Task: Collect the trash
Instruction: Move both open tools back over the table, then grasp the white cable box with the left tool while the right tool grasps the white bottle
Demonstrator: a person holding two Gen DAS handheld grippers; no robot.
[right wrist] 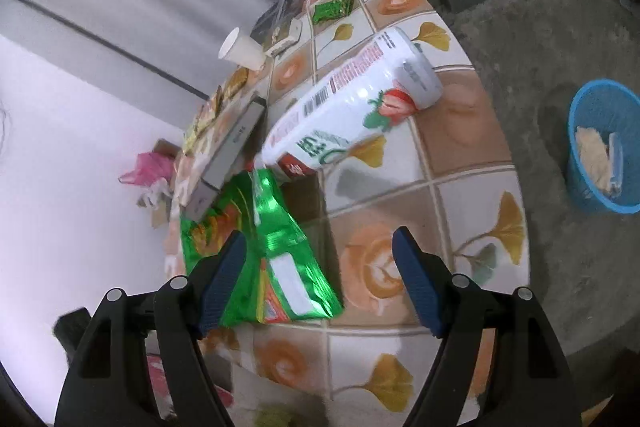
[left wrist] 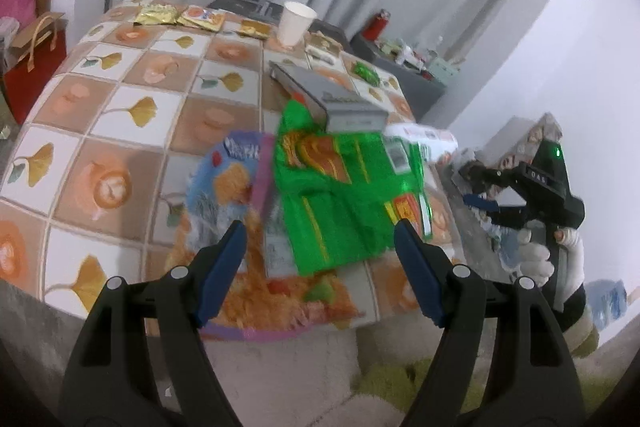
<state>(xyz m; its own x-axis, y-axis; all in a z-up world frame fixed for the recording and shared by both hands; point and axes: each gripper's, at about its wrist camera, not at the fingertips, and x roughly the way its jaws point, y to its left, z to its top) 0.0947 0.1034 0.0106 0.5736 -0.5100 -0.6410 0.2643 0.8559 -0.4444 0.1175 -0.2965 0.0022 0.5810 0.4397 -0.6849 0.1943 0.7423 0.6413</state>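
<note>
A green snack wrapper (left wrist: 344,195) lies on the tiled tablecloth (left wrist: 120,99), partly over a blue and orange noodle packet (left wrist: 236,195). My left gripper (left wrist: 320,271) is open just in front of both, holding nothing. A white strawberry bottle (right wrist: 352,103) lies on its side beyond the green wrapper, which also shows in the right wrist view (right wrist: 276,251). My right gripper (right wrist: 320,275) is open over the table near that wrapper, holding nothing. It also shows in the left wrist view (left wrist: 480,203) at the table's right edge.
A grey box (left wrist: 324,95), a white paper cup (left wrist: 295,23) and several small snack packets (left wrist: 200,17) lie farther back. A blue bin (right wrist: 604,147) with trash stands on the floor to the right. A red bag (left wrist: 34,67) stands left of the table.
</note>
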